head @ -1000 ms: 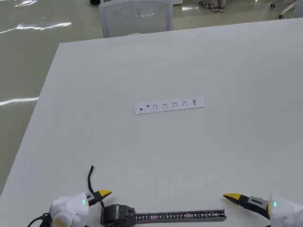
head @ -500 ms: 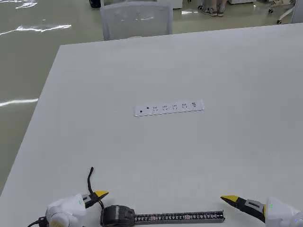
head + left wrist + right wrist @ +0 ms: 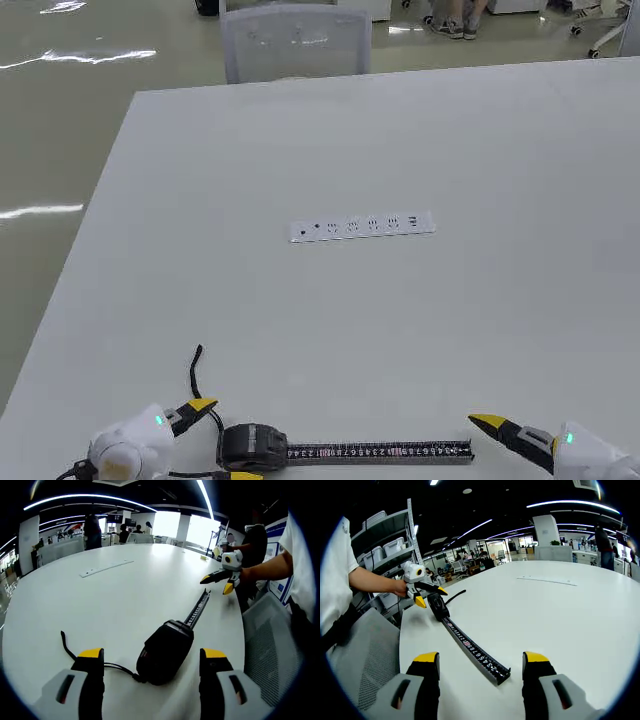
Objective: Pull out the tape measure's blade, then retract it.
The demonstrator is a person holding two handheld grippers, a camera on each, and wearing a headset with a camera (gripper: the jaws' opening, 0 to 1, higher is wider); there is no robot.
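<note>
My left tongs [image 3: 152, 653] stand spread around the tape measure [image 3: 165, 650] at the counter's [image 3: 350, 150] near edge. My right tongs [image 3: 482, 657] gape either side of the blade [image 3: 468, 645] tip, gripping nothing. The blade lies drawn out flat, so I judge retraction comes next: clamp the case, then ease the blade home.
</note>
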